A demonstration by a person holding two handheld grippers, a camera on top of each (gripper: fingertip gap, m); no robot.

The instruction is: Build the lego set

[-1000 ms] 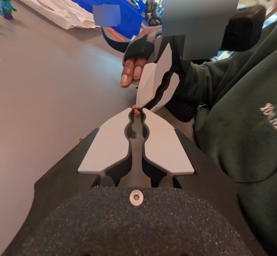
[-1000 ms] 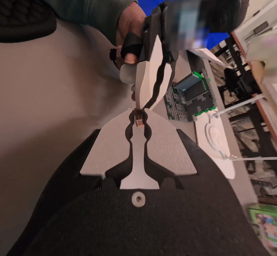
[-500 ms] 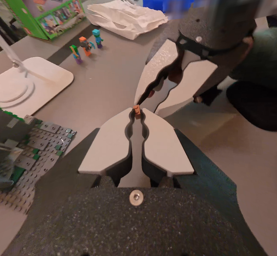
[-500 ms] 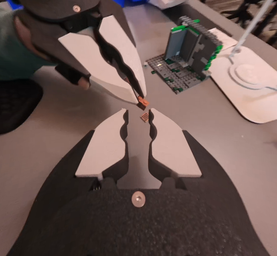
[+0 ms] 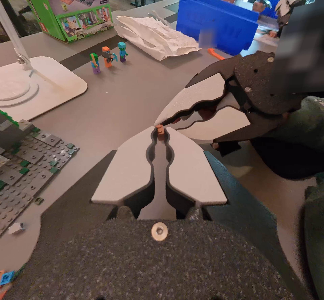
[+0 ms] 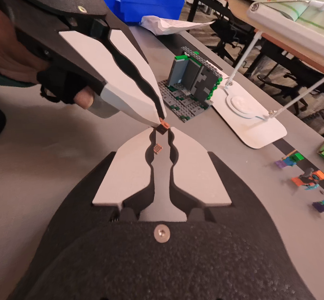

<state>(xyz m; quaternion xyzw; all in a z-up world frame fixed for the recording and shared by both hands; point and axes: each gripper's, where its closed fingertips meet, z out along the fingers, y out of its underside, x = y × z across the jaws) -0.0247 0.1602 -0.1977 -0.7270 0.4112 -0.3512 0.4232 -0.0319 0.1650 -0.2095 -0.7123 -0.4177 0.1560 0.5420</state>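
Left gripper (image 5: 159, 129) pinches a small orange-brown lego piece (image 5: 160, 132); right gripper (image 6: 161, 130), tips touching it, stands slightly parted.

Left gripper (image 5: 160, 130) and right gripper (image 6: 162, 130) meet tip to tip, jaws nearly closed.

Grey table (image 5: 122, 98), lego build (image 6: 191, 88), minifigures (image 5: 107, 59) (three standing), white paper (image 5: 157, 37)

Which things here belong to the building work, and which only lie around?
Belong: small brown brick held by left tongs; right tongs; grey model; brown tile.

Lying about: three figures; green box; paper bag; blue bin.
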